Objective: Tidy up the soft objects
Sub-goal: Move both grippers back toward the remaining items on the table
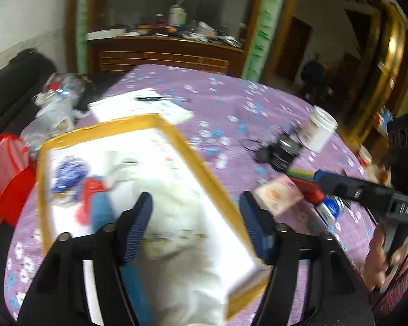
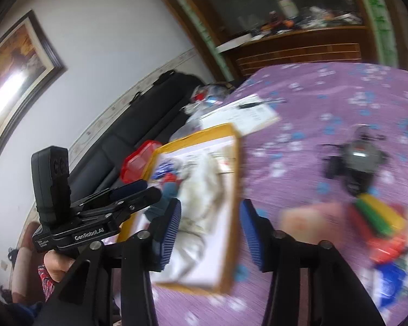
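Both the left gripper [image 1: 195,225] and right gripper [image 2: 210,233] hang spread and empty above the yellow-rimmed tray [image 1: 195,160], where the white soft cloth [image 1: 176,195] lies. Blur hides detail, but it seems settled. Next, approach the pink pack [image 1: 278,197] slowly, jaws wide.

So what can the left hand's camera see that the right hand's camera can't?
Only the left view shows the white jar and the right gripper reaching in.

Only the right view shows the framed picture on the wall and the left gripper.

Both show the yellow-rimmed tray holding a white cloth, on the purple floral tablecloth, with the notepad behind.
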Demonstrator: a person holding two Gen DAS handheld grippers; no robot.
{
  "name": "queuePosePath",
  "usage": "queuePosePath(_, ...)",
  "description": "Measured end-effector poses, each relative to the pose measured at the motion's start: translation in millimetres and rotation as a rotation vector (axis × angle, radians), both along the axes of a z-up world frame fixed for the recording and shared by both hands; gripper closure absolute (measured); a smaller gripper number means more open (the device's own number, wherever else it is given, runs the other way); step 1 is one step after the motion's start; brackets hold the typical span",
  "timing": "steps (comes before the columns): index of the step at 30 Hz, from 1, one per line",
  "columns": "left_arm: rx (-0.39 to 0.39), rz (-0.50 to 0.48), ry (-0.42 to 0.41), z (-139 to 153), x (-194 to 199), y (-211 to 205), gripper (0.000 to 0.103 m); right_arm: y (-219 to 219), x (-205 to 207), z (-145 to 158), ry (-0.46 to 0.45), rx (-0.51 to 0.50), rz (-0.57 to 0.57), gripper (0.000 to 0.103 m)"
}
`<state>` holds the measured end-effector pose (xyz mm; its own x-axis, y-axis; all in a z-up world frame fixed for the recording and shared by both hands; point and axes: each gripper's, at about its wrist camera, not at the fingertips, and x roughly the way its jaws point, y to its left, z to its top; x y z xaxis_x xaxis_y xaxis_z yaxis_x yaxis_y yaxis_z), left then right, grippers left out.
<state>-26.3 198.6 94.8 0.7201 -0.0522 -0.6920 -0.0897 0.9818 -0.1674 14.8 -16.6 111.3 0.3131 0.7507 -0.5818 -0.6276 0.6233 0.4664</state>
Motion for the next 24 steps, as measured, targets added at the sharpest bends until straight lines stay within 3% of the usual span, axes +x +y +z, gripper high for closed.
queuePosePath(6,0.042,-0.136,0.053,-8,27,-62,0.028,-97,20,3,-0.03,0.009,-0.177,0.053)
queuePosePath(11,0.061,-0.144,0.132,-22,67,-93,0.028,-169,48,-5,0.008,0.102,-0.352,0.051)
queuePosePath(19,-0.072,-0.079,0.286,-60,133,-96,0.029,-207,65,-17,0.083,0.157,-0.446,0.051)
queuePosePath(20,-0.098,-0.08,0.314,-66,136,-96,0.029,-210,66,-17,0.086,0.162,-0.452,0.051)
queuePosePath(22,-0.052,-0.078,0.313,-67,134,-104,0.028,-215,67,-17,0.093,0.17,-0.468,0.05)
queuePosePath(24,-0.093,-0.145,0.32,-65,124,-114,0.028,-220,69,-18,0.106,0.181,-0.484,0.048)
